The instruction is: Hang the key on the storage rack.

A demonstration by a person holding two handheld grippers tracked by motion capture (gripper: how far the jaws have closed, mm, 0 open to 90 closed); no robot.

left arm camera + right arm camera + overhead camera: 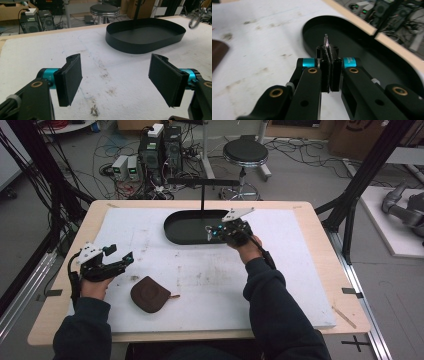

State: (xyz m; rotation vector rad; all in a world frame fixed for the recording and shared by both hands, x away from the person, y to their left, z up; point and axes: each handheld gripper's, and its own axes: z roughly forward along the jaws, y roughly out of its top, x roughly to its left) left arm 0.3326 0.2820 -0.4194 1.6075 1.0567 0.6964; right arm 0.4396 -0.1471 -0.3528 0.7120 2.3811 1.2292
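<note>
Right gripper view: the right gripper [329, 72] has its jaws pressed onto a thin metallic sliver [326, 41], mostly hidden between the pads, over the black tray's [372, 62] near rim. The left gripper [117, 77] gapes wide over the white mat [100, 62]. A brown pouch [149, 294] lies nearby.

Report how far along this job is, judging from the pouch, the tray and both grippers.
Done: nothing lies in the black tray yet. In hand: the right gripper, at the tray's near rim, is shut on a small metal piece. Left: the brown pouch lies untouched on the table, beside the open left gripper.
</note>
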